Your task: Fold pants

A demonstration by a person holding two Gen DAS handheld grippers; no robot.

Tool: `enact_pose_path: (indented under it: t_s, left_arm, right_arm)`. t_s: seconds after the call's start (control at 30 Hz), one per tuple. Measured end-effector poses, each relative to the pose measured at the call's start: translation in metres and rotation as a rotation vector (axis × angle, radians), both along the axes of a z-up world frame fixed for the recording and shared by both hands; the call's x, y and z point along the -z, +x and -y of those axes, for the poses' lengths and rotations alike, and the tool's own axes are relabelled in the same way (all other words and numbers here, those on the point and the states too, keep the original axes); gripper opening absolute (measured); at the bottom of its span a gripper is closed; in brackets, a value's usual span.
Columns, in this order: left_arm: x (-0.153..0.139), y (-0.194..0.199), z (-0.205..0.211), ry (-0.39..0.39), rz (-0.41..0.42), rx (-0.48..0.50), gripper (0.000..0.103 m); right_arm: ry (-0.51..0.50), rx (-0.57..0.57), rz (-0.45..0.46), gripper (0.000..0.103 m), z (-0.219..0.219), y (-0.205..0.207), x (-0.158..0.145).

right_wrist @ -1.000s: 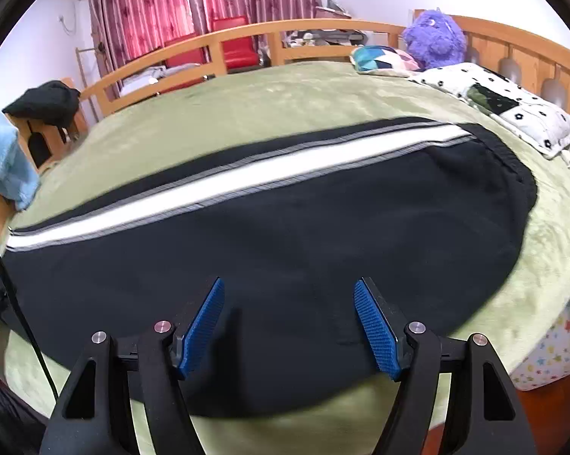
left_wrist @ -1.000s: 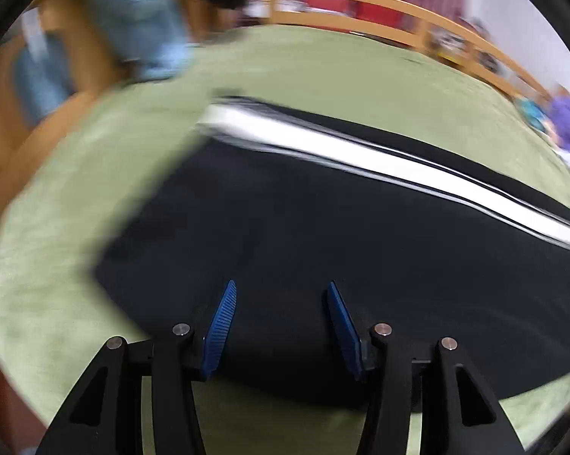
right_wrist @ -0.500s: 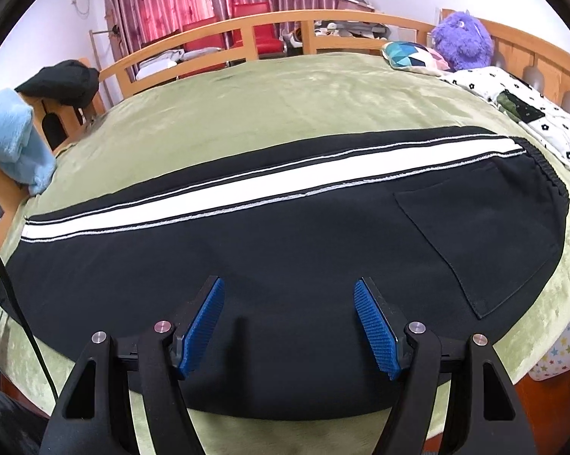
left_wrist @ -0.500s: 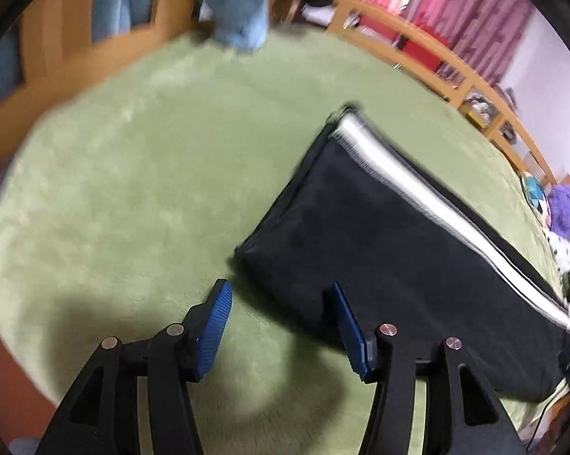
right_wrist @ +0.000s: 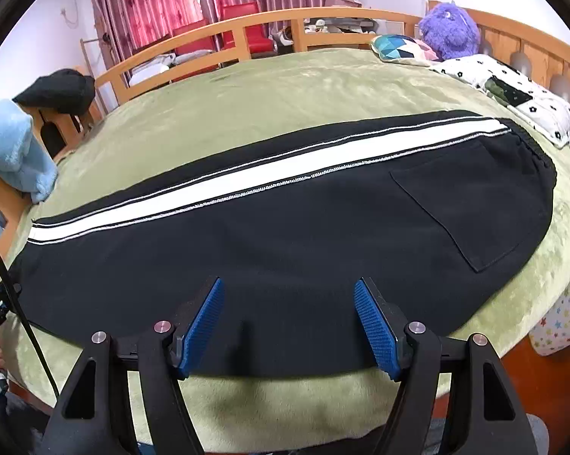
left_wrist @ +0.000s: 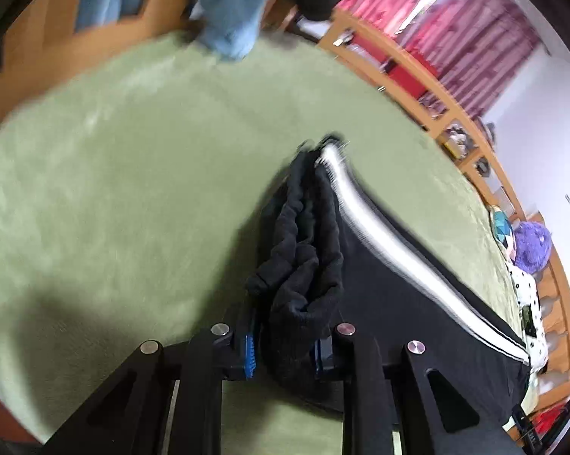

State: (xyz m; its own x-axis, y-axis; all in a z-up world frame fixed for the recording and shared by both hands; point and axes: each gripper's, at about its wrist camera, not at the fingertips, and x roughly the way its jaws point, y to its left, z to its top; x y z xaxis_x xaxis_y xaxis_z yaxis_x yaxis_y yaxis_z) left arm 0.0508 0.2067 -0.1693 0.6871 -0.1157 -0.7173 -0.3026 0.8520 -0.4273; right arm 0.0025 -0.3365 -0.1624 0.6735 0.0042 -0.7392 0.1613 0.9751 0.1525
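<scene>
Jaws closing on pants (left_wrist: 307, 265) cuff, lengthwise.

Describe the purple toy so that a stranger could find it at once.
Start at the green blanket on the bed, then look to its far right corner by the wooden headboard. The toy sits there behind a patterned cushion; it alone is fuzzy and purple.

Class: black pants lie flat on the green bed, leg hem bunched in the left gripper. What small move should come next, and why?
Probably lift the left gripper, closing on the bunched hem, toward the waistband. The pants lie full-length; the right gripper is open and empty.
</scene>
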Motion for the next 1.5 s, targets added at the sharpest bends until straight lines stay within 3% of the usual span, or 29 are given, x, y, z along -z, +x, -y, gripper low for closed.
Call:
enact_pose_path:
  t_s: [0.2,0.33,0.4,0.6,0.67,0.77,0.87,0.93,1.0,1.17,1.4,1.5]
  left_arm:
    - [-0.087,-0.006,0.078,0.214,0.142,0.130,0.020]
    - [-0.134,-0.004,0.170,0.337,0.253,0.293,0.020]
    - [-0.144,0.001,0.217,0.351,0.274,0.372,0.019]
    - [-0.136,0.018,0.375,0.345,0.287,0.576,0.019]
    - [-0.114,0.025,0.421,0.316,0.257,0.649,0.020]
    - [-0.077,0.024,0.464,0.244,0.142,0.751,0.025]
    - [-0.051,0.016,0.466,0.185,0.058,0.784,0.037]
    - [-0.047,0.014,0.451,0.133,0.044,0.783,0.041]
    - [-0.049,0.008,0.427,0.094,0.061,0.769,0.063]
    - [-0.063,-0.005,0.378,0.144,0.112,0.715,0.068]
    - [-0.032,0.010,0.286,0.198,-0.034,0.485,0.070]
    - [-0.019,0.008,0.254,0.190,-0.066,0.424,0.070]
  right_arm:
    - [0.017,-0.014,0.057,0.070,0.012,-0.014,-0.015]
    - [0.001,-0.003,0.090,0.070,0.029,-0.026,-0.023]
    - [0.031,-0.012,0.095,0.070,0.040,-0.034,-0.023]
    - [0.036,0.018,0.089,0.070,0.082,-0.063,-0.018]
    - [0.035,0.043,0.081,0.070,0.098,-0.072,-0.014]
    - [0.062,0.070,0.050,0.070,0.122,-0.083,-0.003]
    - [0.063,0.089,0.029,0.070,0.135,-0.088,0.007]
    - [0.070,0.094,0.024,0.070,0.140,-0.086,0.009]
    - [0.089,0.088,0.032,0.070,0.141,-0.080,0.011]
    - [0.127,0.029,0.064,0.070,0.123,-0.055,0.007]
    - [0.132,-0.118,0.080,0.071,0.075,0.002,0.003]
    - [0.183,-0.147,0.030,0.073,0.064,0.034,0.014]
